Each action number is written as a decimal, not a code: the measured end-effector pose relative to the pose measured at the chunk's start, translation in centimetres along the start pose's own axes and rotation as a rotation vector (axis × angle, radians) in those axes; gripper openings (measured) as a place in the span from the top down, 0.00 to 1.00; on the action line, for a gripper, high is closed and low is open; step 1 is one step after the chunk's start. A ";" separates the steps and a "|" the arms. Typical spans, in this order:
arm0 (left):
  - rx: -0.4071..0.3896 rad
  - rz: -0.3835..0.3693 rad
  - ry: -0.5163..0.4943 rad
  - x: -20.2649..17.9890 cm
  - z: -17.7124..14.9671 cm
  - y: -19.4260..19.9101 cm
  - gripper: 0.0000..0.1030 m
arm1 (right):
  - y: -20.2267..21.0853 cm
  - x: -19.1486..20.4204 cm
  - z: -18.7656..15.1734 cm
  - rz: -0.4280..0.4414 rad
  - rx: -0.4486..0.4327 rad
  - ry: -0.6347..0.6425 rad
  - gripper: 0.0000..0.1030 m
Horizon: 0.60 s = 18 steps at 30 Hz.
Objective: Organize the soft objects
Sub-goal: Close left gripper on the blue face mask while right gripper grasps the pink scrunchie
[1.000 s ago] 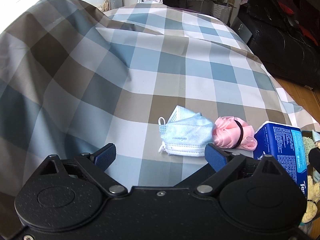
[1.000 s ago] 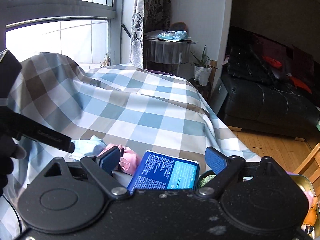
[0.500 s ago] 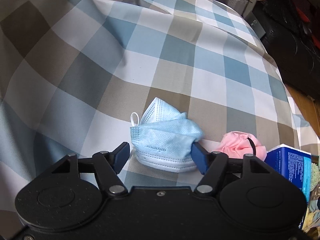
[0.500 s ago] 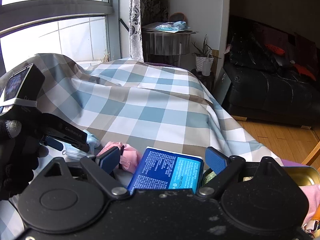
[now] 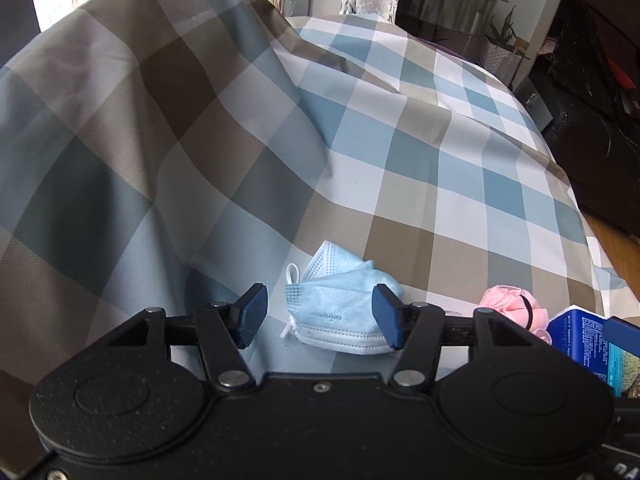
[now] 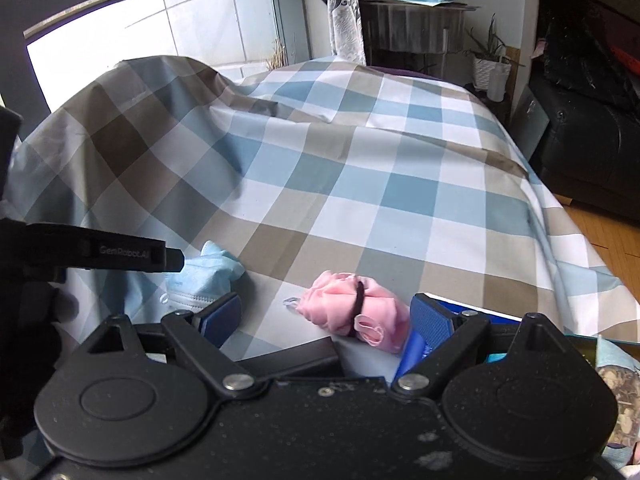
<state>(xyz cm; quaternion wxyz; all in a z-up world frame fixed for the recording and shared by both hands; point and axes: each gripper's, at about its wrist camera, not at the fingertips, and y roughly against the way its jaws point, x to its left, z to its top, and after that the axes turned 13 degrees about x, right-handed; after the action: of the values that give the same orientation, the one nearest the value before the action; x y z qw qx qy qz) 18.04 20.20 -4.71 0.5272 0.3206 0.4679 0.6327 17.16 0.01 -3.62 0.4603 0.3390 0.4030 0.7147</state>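
A light blue face mask sits between the blue pads of my left gripper, which is shut on it just above the checked cloth. In the right wrist view the mask shows under one of the left gripper's black fingers. A pink fabric bundle tied with a black band lies on the cloth between the wide-apart pads of my right gripper, which is open and not pressing on it. The bundle also shows right of the mask.
A blue tissue pack lies right of the pink bundle. The cloth rises into a hump at the far left. A black sofa and wooden floor lie to the right. A side table and potted plant stand behind.
My left gripper went from open to shut on the mask and pulled it left, away from the pink bundle. My right gripper moved left, from over the blue pack to around the bundle.
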 end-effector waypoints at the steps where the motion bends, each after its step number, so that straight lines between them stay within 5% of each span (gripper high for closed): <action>1: -0.006 0.006 -0.003 0.1 -0.1 0.1 0.47 | -0.7 0.4 0.3 -0.008 0.015 0.008 0.11; 11: -0.010 0.016 0.000 1.2 -0.9 0.1 0.42 | -7.9 -0.1 2.4 -0.082 0.238 -0.087 0.18; 18: -0.020 0.006 0.025 2.3 -0.6 0.2 0.35 | -7.7 -1.0 3.3 -0.052 0.198 -0.110 0.56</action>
<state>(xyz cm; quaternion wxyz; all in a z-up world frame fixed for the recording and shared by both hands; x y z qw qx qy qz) 16.82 22.26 -4.92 0.5227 0.3086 0.4670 0.6430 23.28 1.93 -9.13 0.4643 0.4112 0.4545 0.6394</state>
